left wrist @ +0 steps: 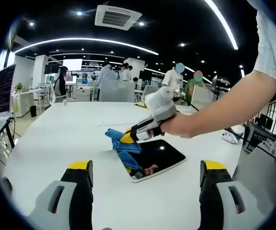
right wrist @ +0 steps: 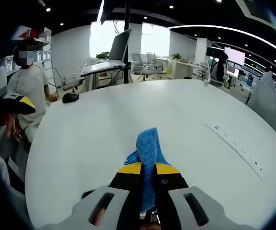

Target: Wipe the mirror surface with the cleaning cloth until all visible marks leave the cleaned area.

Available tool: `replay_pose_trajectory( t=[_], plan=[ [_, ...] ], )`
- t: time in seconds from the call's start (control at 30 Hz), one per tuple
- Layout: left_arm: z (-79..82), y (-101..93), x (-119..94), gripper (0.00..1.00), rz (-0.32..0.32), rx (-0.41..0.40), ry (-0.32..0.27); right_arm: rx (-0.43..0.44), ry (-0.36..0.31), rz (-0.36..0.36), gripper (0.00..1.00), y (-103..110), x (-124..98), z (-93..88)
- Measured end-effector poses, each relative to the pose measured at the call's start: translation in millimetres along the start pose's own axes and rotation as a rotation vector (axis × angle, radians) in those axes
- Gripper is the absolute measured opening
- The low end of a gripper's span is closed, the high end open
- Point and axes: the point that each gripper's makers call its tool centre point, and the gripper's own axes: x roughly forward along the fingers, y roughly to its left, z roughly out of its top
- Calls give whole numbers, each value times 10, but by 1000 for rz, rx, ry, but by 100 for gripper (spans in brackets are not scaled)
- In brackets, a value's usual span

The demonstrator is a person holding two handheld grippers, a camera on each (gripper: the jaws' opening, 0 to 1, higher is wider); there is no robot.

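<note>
Now, in the left gripper view, the mirror [left wrist: 153,158] lies flat on the white counter [left wrist: 70,139] at centre frame, a dark rectangular slab with a pale edge, reflecting a ceiling light. The right claw [left wrist: 126,137] reaches in from the right of the frame, held by a hand [left wrist: 178,125], and pinches the blue cleaning cloth [left wrist: 124,147], which drapes over the mirror's left corner and onto the counter just beside it. The left claw [left wrist: 145,178] rises from the bottom of the frame with its yellow-tipped jaws spread wide apart and nothing between them, short of the mirror. In the right gripper view, the right claw [right wrist: 147,168] is clamped tight on the cleaning cloth [right wrist: 148,148], which stands up in a fold between the jaws at lower centre, above the counter [right wrist: 104,124].
</note>
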Motion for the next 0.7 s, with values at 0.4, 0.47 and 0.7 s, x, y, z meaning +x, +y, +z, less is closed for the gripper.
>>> replay_pose_trajectory(
  t=[0.4, 0.47, 0.7],
  plan=[
    [13, -30, 53, 93, -12, 19, 7, 19, 27, -17, 4, -61, 83, -110],
    [11, -28, 53, 93, -13, 18, 7, 18, 26, -14, 4, -63, 94, -114],
    [-21, -21, 53, 92, -12, 11, 15, 21, 30, -17, 4, -79, 139, -148]
  ],
)
